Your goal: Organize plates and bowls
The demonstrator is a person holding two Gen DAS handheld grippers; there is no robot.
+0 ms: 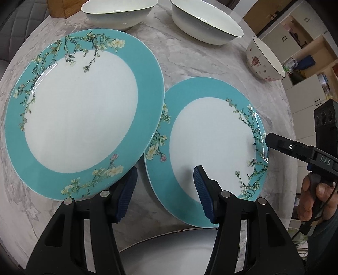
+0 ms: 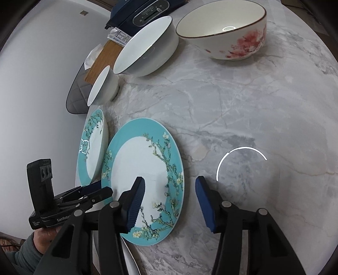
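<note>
Two teal-rimmed plates with blossom branches lie on the marble table. The large plate (image 1: 80,114) is on the left and overlaps the edge of the small plate (image 1: 211,152). My left gripper (image 1: 164,190) is open, its fingers over the near edges of both plates. My right gripper (image 2: 169,201) is open, its left finger over the small plate (image 2: 145,175), its right finger over bare table. In the left wrist view the right gripper's tip (image 1: 272,139) touches the small plate's right rim. The large plate (image 2: 93,143) lies beyond, with the left gripper (image 2: 93,190) beside it.
Two white bowls (image 1: 120,12) (image 1: 205,23) stand at the back, with a pink-patterned bowl (image 1: 264,59) at right. A red-blossom bowl (image 2: 224,29) stands far in the right wrist view. A white dish rim (image 1: 169,243) lies under my left gripper. A wooden box (image 2: 103,59) sits near the table edge.
</note>
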